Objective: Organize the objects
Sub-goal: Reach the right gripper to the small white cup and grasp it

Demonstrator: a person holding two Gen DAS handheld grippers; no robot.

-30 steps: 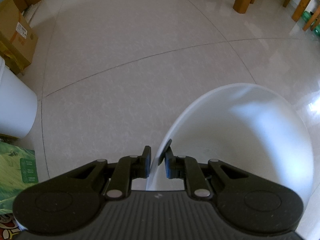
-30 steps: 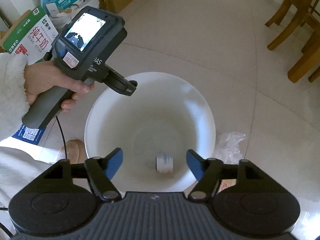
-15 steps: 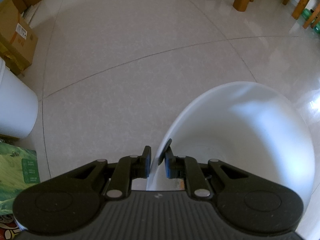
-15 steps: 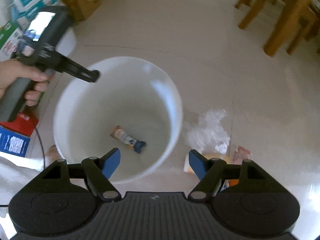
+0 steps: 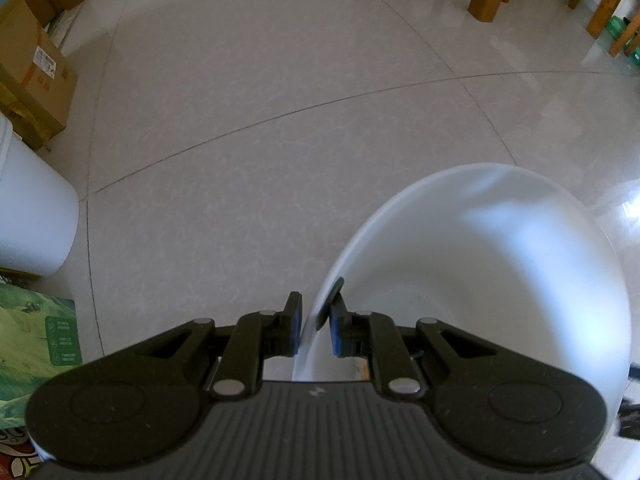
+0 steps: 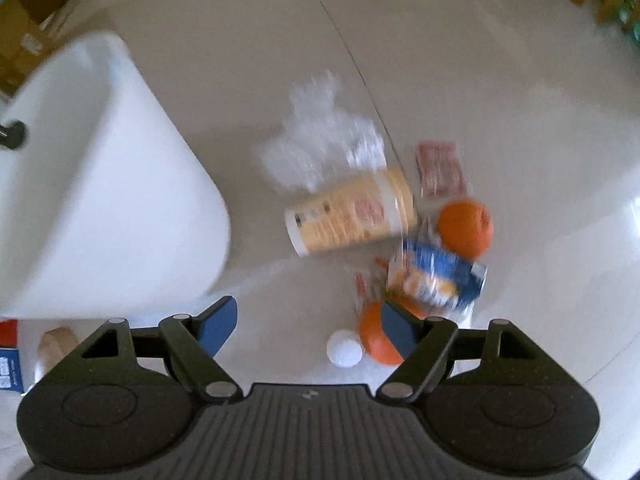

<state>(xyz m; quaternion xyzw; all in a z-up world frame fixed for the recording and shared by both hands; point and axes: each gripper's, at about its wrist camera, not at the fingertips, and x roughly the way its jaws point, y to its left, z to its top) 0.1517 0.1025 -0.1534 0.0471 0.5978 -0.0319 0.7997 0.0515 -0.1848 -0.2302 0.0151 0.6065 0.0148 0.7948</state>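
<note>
- The white bucket (image 5: 500,264) is taken as the landmark, and its near rim is clamped between the fingers of the left gripper (image 5: 315,322), one finger outside the wall and one inside.
- Only pale wall is shown inside the bucket from the left wrist view; its bottom is hidden behind the gripper body.
- In the right wrist view the same white bucket (image 6: 100,200) is seen at the left, standing on the tiled floor (image 6: 460,60).
- The right gripper (image 6: 308,326) is held wide open with nothing between its blue pads, just to the right of the bucket's base.
- A heap of loose objects is spread on the floor to the right of the bucket, blurred by camera motion.
- Nearest the bucket, a yellow-labelled cylindrical container (image 6: 352,216) is lying on its side, with a crumpled clear plastic bag (image 6: 320,148) just beyond it.
- Further from the bucket, an orange ball (image 6: 466,228), a blue-and-white packet (image 6: 440,280) and a red sachet (image 6: 440,168) are clustered together.
- A small white ball (image 6: 344,348) and a second orange object (image 6: 374,336) are seen beside the right gripper's right finger; contact cannot be judged.
- Left of the bucket, a second white tub (image 5: 32,216) and cardboard boxes (image 5: 28,68) are visible.
</note>
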